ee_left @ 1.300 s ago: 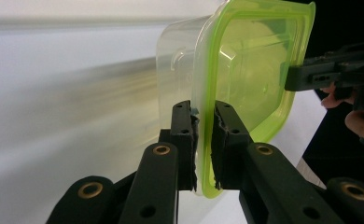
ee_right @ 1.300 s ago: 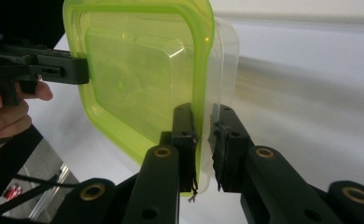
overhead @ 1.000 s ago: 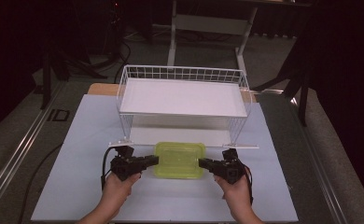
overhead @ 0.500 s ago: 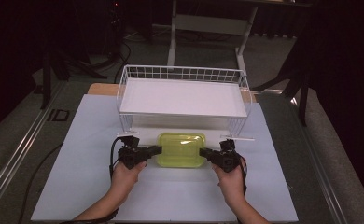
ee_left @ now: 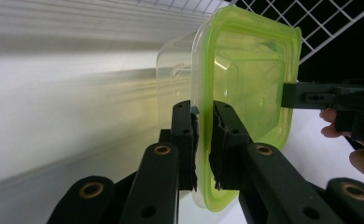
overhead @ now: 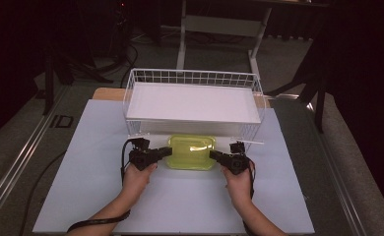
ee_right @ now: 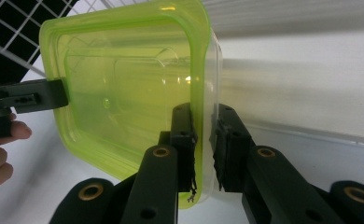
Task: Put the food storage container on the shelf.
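A white wire basket (overhead: 192, 101) with a white floor panel is seen at 12 o'clock on the pale bench (overhead: 81, 196); its front wall stands directly behind the container (overhead: 191, 152), just at its far edge. The container, a clear tub closed by a translucent lime-green lid, is placed at the bench's centre. Its 9 o'clock rim is pinched by the fingers of the left gripper (overhead: 166, 152); its 3 o'clock rim is pinched by those of the right gripper (overhead: 214, 155).
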The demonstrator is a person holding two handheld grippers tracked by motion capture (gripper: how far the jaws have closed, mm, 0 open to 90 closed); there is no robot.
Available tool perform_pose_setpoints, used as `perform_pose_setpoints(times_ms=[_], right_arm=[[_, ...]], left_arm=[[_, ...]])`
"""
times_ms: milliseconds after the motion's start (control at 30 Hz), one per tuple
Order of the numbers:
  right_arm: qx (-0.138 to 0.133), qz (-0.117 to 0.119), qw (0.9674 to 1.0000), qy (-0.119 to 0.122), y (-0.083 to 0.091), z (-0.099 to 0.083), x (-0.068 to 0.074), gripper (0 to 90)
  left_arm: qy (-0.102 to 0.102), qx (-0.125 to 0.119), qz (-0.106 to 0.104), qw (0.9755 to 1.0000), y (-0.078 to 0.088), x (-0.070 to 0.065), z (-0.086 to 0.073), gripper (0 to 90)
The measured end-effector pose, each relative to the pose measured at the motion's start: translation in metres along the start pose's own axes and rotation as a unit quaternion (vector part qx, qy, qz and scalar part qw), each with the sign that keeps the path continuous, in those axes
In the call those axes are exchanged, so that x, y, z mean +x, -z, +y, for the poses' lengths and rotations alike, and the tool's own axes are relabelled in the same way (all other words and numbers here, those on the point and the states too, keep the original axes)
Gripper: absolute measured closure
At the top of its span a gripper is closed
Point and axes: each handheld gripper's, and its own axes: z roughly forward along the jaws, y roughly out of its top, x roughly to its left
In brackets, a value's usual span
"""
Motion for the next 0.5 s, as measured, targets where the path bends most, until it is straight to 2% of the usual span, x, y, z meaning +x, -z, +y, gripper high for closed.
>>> perform_pose_setpoints(times_ms=[167, 300, 500], right_arm=[[0.001, -0.012, 0.9999, -0.003, -0.009, 0.001, -0.006, 79.1], [-0.002, -0.015, 0.9999, -0.005, -0.011, 0.003, -0.008, 79.2], [-0.002, -0.016, 0.9998, -0.010, -0.012, 0.007, -0.008, 77.4]], left_arm=[[0.004, 0.004, 0.008, 1.0000, -0.009, 0.003, 0.000, 81.4], [0.011, -0.007, 0.006, 0.9999, -0.013, 0.007, 0.001, 81.2], [0.007, -0.022, 0.003, 0.9997, -0.015, 0.010, 0.002, 80.3]])
